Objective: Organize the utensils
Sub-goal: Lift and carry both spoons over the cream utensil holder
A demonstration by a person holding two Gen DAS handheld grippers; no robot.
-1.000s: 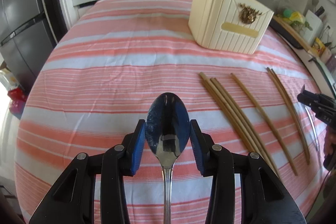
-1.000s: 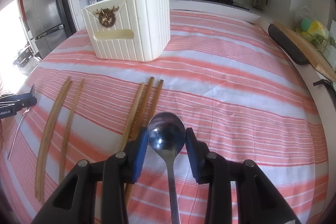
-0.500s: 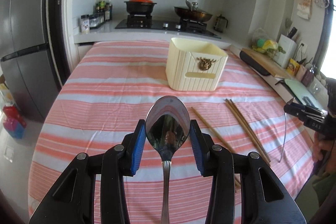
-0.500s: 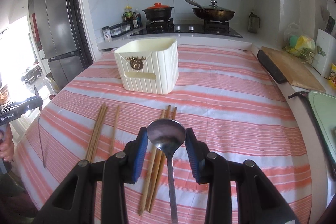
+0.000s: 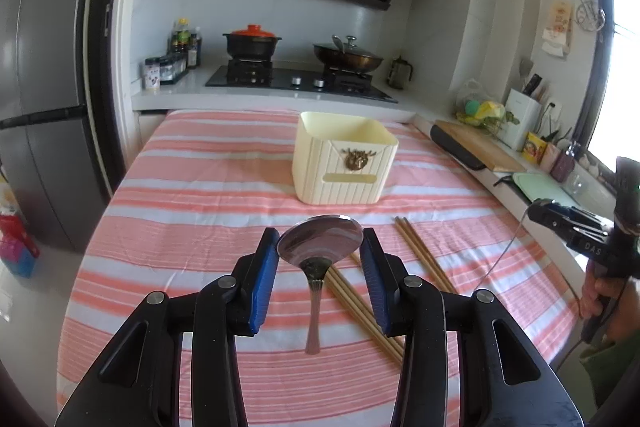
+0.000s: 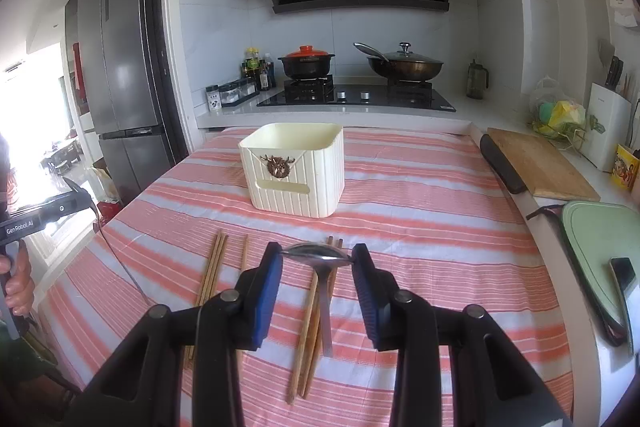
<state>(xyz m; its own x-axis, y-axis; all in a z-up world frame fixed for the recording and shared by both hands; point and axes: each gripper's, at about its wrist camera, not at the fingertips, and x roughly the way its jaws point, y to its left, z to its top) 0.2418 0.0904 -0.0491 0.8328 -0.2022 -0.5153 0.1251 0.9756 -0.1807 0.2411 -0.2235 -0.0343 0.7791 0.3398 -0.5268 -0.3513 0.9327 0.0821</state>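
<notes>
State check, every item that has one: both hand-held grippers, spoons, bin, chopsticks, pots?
left hand-held gripper: shut on left spoon, lifted
right hand-held gripper: shut on right spoon, lifted
cream bin: upright, open top, inside unseen
chopsticks: flat on striped cloth
clay pot: lidded
wok: lidded

Each view looks forward along its own claw, tilted down over the striped worktop (image 5: 200, 195) toward the stove wall. The left wrist camera sits behind the left claw (image 5: 320, 259), close enough that its blue pads fill the lower frame; the right wrist camera sits likewise behind the right claw (image 6: 318, 267). Both share the cream utensil box (image 5: 344, 163), the chopsticks (image 6: 212, 271), the hob (image 6: 356, 95) and the fridge (image 6: 124, 75). Each catches the other claw at its edge.
</notes>
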